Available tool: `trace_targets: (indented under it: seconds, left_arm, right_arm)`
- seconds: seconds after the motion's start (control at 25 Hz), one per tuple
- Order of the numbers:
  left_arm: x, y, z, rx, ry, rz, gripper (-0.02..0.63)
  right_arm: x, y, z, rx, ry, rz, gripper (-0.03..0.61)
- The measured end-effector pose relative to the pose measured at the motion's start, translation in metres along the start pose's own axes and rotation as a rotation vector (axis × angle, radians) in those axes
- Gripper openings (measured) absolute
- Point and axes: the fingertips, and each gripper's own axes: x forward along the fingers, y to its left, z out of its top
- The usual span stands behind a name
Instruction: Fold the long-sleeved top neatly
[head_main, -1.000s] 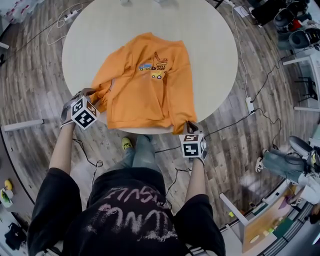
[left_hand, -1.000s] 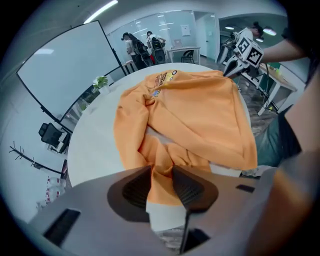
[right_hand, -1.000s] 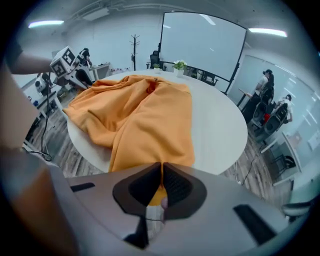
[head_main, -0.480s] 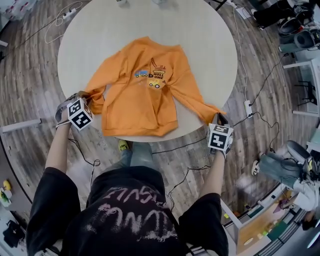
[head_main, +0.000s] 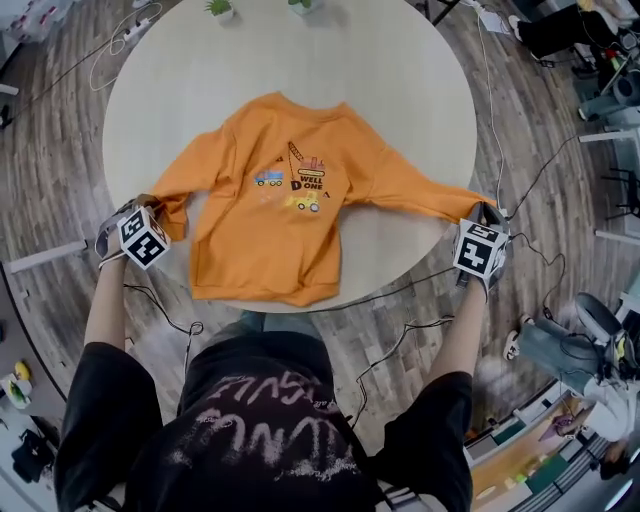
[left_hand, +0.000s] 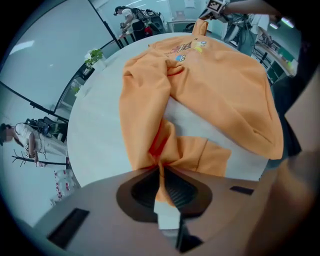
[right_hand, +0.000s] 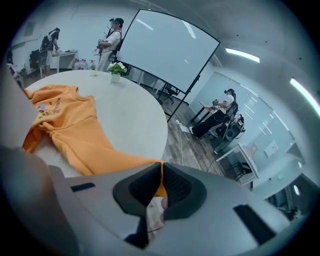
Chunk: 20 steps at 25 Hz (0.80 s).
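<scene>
An orange long-sleeved top (head_main: 280, 205) with a crane print lies face up on the round white table (head_main: 400, 90), its hem near the front edge. My left gripper (head_main: 150, 205) is shut on the cuff of the left sleeve (left_hand: 160, 150), which is bunched at the table's left edge. My right gripper (head_main: 487, 213) is shut on the cuff of the right sleeve (right_hand: 100, 150); that sleeve (head_main: 420, 195) is stretched out straight to the table's right edge. Both cuffs vanish between the closed jaws.
Two small potted plants (head_main: 220, 8) stand at the table's far edge. Cables (head_main: 500, 150) and a power strip lie on the wooden floor around the table. Chairs and desks (head_main: 610, 90) stand at the right. People stand in the background (right_hand: 111, 37).
My right gripper has swung from the table's front edge out to the right, drawing the right sleeve off the body and stretching it sideways. My left gripper has shifted slightly left with its cuff.
</scene>
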Motion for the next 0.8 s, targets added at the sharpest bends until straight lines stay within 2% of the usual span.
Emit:
trace_targets:
  seconds: [0.16,0.28,0.4,0.68,0.8]
  left_arm:
    - [-0.002,0.016,0.000,-0.015,0.044,0.014,0.043]
    - [-0.002,0.024,-0.001,-0.031,0.064,0.018,0.043]
    - [-0.003,0.029,-0.002,-0.045,0.088,0.019,0.041]
    - [0.000,0.054,-0.010,0.011,0.140,0.040,0.041]
    - [-0.002,0.084,-0.026,-0.015,0.162,0.094,0.041]
  right_arm:
    - [0.027,-0.029,0.038,-0.009,-0.045,-0.058,0.020]
    - [0.035,-0.055,0.066,0.036,-0.104,-0.119,0.020]
    - [0.051,-0.051,0.076,0.050,-0.118,-0.093,0.022]
    - [0.070,0.009,0.020,0.030,-0.010,0.031,0.044]
    - [0.063,0.023,-0.011,0.073,0.037,0.069,0.088]
